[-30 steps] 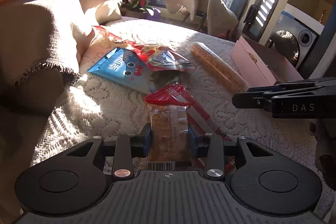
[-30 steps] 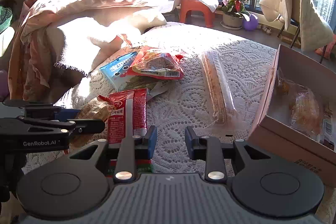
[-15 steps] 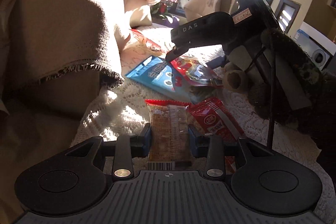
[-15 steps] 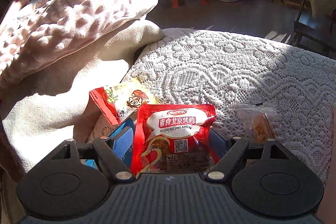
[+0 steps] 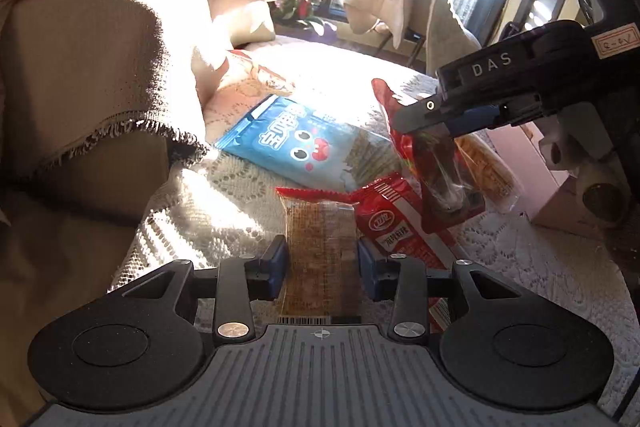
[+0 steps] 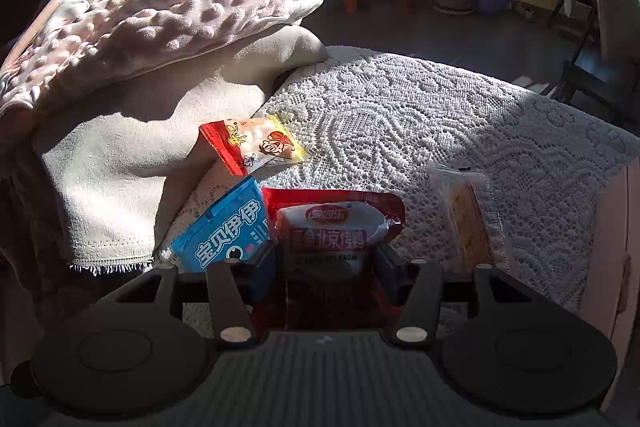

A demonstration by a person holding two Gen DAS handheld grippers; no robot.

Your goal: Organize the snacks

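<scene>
The right gripper (image 5: 430, 125) has just closed on the red packet (image 5: 444, 179) — it dangles, so carry steadily; the left gripper (image 5: 322, 267) clamps the biscuit pack (image 5: 320, 251).

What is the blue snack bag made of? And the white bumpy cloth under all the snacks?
The blue snack bag looks like thin plastic film, fairly matte: it has a crimped sealed edge and bright printed cartoon eyes. The white cloth looks like crocheted or lace-knit cotton thread, though the fibre is a guess: you can see raised loops, little holes and a flower-like pattern, with no shine.
</scene>
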